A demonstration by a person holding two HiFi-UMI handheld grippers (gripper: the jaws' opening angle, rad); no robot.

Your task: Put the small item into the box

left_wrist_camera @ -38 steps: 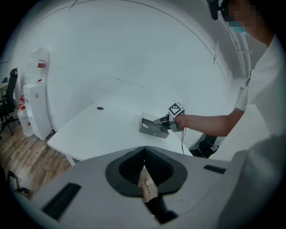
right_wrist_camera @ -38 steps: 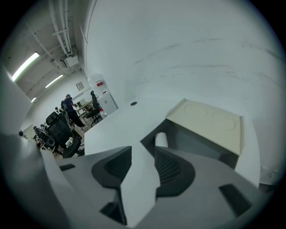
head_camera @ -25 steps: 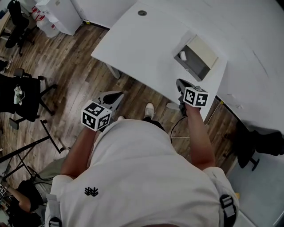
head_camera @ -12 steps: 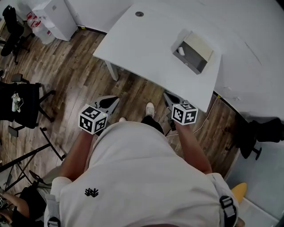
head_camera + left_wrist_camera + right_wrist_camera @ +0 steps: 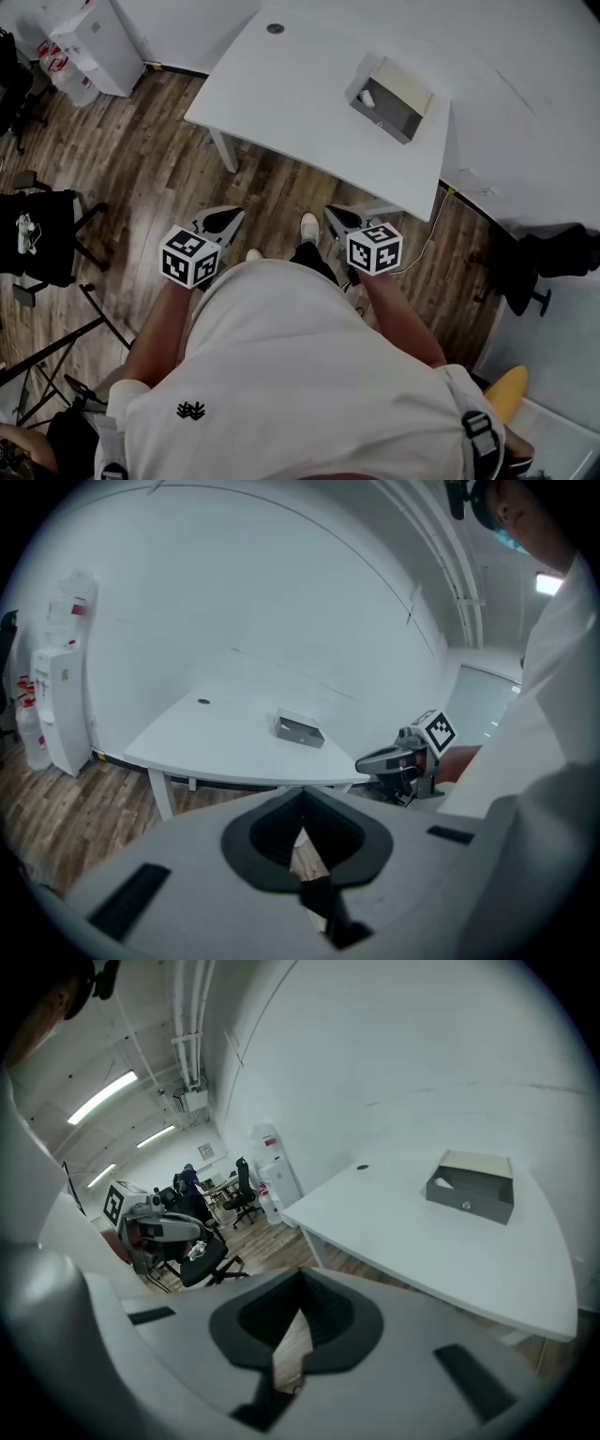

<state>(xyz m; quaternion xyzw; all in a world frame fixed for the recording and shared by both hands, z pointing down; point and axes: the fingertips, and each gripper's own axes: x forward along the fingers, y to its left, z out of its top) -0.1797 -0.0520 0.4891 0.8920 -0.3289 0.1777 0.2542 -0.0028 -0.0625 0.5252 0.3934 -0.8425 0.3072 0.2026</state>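
Note:
A grey box (image 5: 392, 101) stands with its lid up on the white table (image 5: 281, 103), and a small white item (image 5: 367, 97) lies inside it at its left end. Both grippers hang by the person's waist over the wooden floor, well short of the table. My left gripper (image 5: 232, 215) is shut and empty. My right gripper (image 5: 332, 213) is shut too, with nothing in it. The left gripper view shows the box (image 5: 299, 728) far ahead beyond the meeting jaws. In the right gripper view the box (image 5: 472, 1188) sits at the right on the table (image 5: 412, 1232).
A water dispenser (image 5: 94, 42) stands at the far left by the wall. Black office chairs (image 5: 42, 234) and stand legs (image 5: 56, 347) are on the left, another black chair (image 5: 553, 262) on the right. A cable (image 5: 424, 246) trails under the table's near corner.
The right gripper has drawn back from the table's edge to the person's waist. The person has stepped back, so table and box sit farther away. The left gripper barely moved.

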